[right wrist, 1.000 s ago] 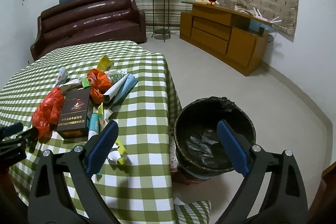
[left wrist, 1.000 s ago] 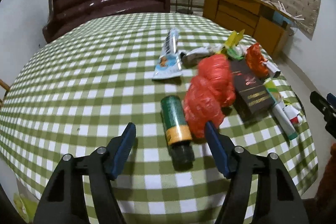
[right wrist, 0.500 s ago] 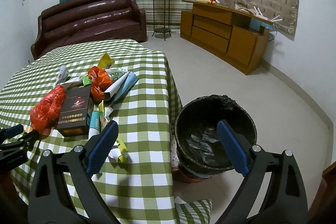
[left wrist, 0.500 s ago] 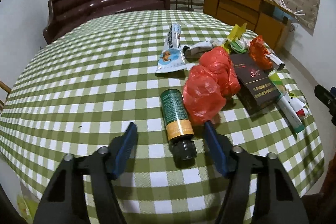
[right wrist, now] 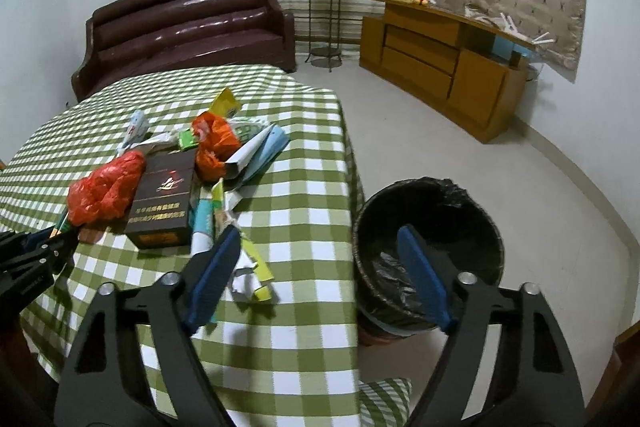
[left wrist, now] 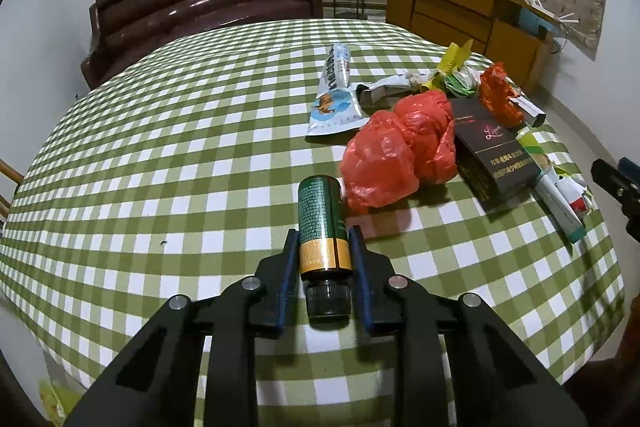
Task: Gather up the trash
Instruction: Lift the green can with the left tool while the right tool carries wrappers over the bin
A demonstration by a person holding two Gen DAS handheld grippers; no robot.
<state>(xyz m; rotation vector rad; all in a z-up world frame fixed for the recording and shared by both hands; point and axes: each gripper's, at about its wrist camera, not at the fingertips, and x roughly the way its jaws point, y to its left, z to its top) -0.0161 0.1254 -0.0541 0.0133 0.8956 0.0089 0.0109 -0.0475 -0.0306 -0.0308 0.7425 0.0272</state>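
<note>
Left tongs (left wrist: 324, 259) closing on green cylindrical bottle (left wrist: 322, 223), pads at its gold band.
Rigid, light, likely slick; grip mid-body. Right tongs (right wrist: 320, 267) wide, empty.

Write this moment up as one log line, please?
left gripper: just closed on green bottle | right gripper: open, empty, closing | bin: beside table | stage: bottle gripped

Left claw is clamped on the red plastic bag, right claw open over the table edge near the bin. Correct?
Not quite. The left wrist view shows the left claw closed on the green bottle, its jaws having just been closing; the red plastic bag lies beyond it, ungripped. The right claw is open with nothing between its jaws, near the bin.
</note>
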